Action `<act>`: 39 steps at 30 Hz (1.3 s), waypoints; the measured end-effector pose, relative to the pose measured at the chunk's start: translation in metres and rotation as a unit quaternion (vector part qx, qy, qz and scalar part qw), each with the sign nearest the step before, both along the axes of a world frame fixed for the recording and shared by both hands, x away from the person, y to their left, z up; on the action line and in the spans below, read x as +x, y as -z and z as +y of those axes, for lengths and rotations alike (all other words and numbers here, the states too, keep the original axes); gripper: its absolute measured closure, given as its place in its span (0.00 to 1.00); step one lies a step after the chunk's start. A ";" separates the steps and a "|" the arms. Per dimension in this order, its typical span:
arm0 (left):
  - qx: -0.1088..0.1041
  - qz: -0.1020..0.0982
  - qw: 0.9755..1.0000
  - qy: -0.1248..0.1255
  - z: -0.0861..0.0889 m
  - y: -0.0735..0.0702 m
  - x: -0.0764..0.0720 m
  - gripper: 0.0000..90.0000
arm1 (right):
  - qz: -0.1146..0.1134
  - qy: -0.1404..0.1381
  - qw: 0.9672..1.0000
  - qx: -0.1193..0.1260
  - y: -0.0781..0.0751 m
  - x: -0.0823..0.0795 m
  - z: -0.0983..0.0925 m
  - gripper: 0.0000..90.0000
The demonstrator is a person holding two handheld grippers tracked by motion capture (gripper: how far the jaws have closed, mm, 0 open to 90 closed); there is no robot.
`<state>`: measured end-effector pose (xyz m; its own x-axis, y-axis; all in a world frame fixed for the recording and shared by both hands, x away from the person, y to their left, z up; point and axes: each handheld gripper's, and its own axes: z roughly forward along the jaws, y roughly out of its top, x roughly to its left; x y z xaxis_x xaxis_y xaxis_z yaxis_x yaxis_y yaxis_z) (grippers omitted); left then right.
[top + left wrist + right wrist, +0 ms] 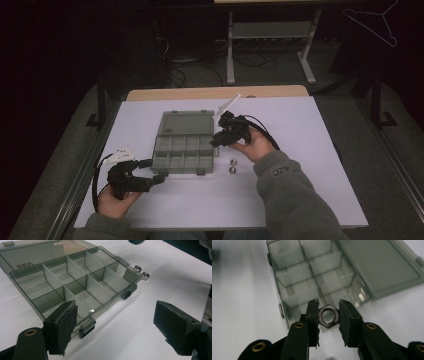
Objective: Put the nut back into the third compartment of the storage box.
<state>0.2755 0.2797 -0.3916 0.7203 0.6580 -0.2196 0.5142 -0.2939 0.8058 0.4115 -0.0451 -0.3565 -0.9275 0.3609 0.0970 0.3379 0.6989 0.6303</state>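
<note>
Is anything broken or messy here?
Mostly tidy. The pad on the left gripper looks frayed and ragged along its edge. Two nuts lie loose on the table beside the open organizer box, while the right gripper holds a third nut.

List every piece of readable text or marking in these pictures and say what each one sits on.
Sleeve cuff of the person's right arm: light lettering, roughly "A2C", too small to read with certainty.
Clear lid of the grey organizer box: moulded lettering near the hinge edge, seen upside down and too blurred to read.
Hex nut held in the right gripper: no marking visible.
Nothing else legible.
</note>
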 end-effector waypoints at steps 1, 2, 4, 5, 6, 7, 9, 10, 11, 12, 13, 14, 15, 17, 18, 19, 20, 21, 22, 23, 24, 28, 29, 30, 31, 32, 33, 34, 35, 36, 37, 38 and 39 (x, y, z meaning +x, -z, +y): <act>0.000 0.001 1.000 0.000 0.000 0.000 0.000 0.20 | 0.000 0.000 1.000 0.000 0.000 0.000 0.000 0.77; -0.001 0.001 1.000 0.000 0.000 0.000 0.000 0.20 | 0.001 -0.006 1.000 0.002 -0.003 0.005 0.010 0.77; 0.002 0.001 1.000 0.001 0.000 0.000 0.000 0.20 | -0.002 -0.007 1.000 0.000 -0.004 0.008 0.015 0.77; 0.002 0.001 1.000 0.002 0.000 0.000 0.000 0.20 | 0.000 -0.013 1.000 -0.002 -0.005 0.013 0.026 0.77; 0.003 0.000 1.000 0.003 0.000 0.000 0.000 0.20 | 0.000 -0.013 1.000 -0.002 -0.005 0.013 0.026 0.77; 0.003 0.000 1.000 0.003 0.000 0.000 0.000 0.20 | 0.003 -0.014 1.000 -0.002 -0.005 0.015 0.031 0.77; 0.000 0.000 1.000 0.002 0.000 0.000 0.000 0.20 | 0.006 -0.017 1.000 -0.007 -0.003 0.020 0.046 0.77; 0.000 0.000 1.000 0.002 0.000 0.000 0.000 0.20 | 0.006 -0.017 1.000 -0.007 -0.003 0.020 0.046 0.77; 0.001 -0.002 1.000 0.003 0.000 0.000 0.001 0.20 | 0.003 -0.015 1.000 -0.012 -0.002 0.021 0.051 0.77; -0.002 0.001 1.000 0.001 -0.001 0.000 0.000 0.20 | 0.012 -0.013 1.000 -0.016 0.002 0.024 0.059 0.77; -0.003 0.002 1.000 0.001 -0.001 0.000 0.000 0.20 | 0.012 -0.013 1.000 -0.016 0.002 0.024 0.059 0.77; -0.004 0.002 1.000 0.001 -0.001 0.000 0.000 0.20 | 0.011 -0.015 1.000 -0.019 0.005 0.026 0.063 0.77; -0.003 0.001 1.000 0.002 -0.001 0.000 0.000 0.20 | 0.012 -0.016 0.999 -0.025 0.008 0.028 0.067 0.77; -0.002 0.000 1.000 0.002 -0.001 0.000 0.000 0.20 | 0.018 -0.013 0.999 -0.032 0.013 0.031 0.074 0.77; -0.001 -0.001 1.000 0.002 -0.001 0.000 0.000 0.20 | 0.020 -0.012 0.999 -0.035 0.016 0.033 0.076 0.77; -0.001 -0.001 1.000 0.002 -0.001 0.000 0.000 0.20 | 0.023 -0.009 0.999 -0.037 0.022 0.036 0.080 0.77; -0.002 -0.001 1.000 0.003 -0.001 0.000 0.000 0.20 | 0.023 -0.009 0.999 -0.037 0.022 0.036 0.080 0.77; -0.002 -0.001 1.000 0.003 -0.001 0.000 0.001 0.20 | 0.026 -0.008 0.999 -0.039 0.024 0.037 0.081 0.77; -0.001 -0.001 1.000 0.003 -0.001 0.000 0.001 0.20 | 0.030 -0.005 0.999 -0.044 0.030 0.040 0.083 0.77; -0.002 0.000 1.000 0.003 -0.001 0.000 0.001 0.20 | 0.032 -0.003 0.998 -0.045 0.033 0.042 0.083 0.77; -0.003 0.001 1.000 0.002 -0.001 0.000 0.001 0.20 | 0.036 0.002 0.998 -0.046 0.035 0.042 0.083 0.77; -0.003 0.000 1.000 0.003 -0.001 0.000 0.001 0.20 | 0.040 0.003 0.998 -0.045 0.039 0.044 0.083 0.77; -0.003 0.000 1.000 0.003 -0.001 0.000 0.001 0.20 | 0.041 0.003 0.998 -0.047 0.040 0.044 0.084 0.77; -0.003 0.000 1.000 0.003 -0.001 0.000 0.001 0.20 | 0.041 0.003 0.998 -0.047 0.041 0.044 0.084 0.76; -0.003 0.000 1.000 0.002 -0.001 0.000 0.001 0.20 | 0.044 0.006 0.998 -0.043 0.041 0.044 0.083 0.73; -0.003 0.001 1.000 0.002 -0.001 0.000 0.001 0.20 | 0.044 0.006 0.998 -0.043 0.041 0.044 0.083 0.73; -0.003 0.001 1.000 0.003 -0.001 0.000 0.001 0.20 | 0.044 0.007 0.998 -0.041 0.040 0.044 0.083 0.71; -0.003 0.000 1.000 0.003 -0.001 0.000 0.001 0.20 | 0.043 0.007 0.998 -0.039 0.039 0.043 0.082 0.70; -0.003 0.000 1.000 0.003 0.000 0.000 0.001 0.20 | 0.039 0.004 0.998 -0.038 0.036 0.041 0.081 0.70; -0.003 0.000 1.000 0.003 0.000 0.000 0.001 0.20 | 0.039 0.004 0.998 -0.038 0.036 0.041 0.081 0.70; -0.003 0.000 1.000 0.003 0.000 0.000 0.001 0.20 | 0.038 0.000 0.999 -0.036 0.033 0.039 0.077 0.70; -0.003 0.001 1.000 0.002 0.000 0.000 0.001 0.20 | 0.038 0.000 0.999 -0.036 0.033 0.039 0.077 0.70; -0.004 0.001 1.000 0.002 0.000 0.000 0.001 0.20 | 0.035 0.003 0.999 -0.033 0.031 0.037 0.075 0.69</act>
<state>0.2761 0.2793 -0.3916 0.7219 0.6542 -0.2257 0.5148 -0.2897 0.8069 0.4481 0.0296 -0.3872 -0.9174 0.3735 0.1372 0.3833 0.7368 0.5570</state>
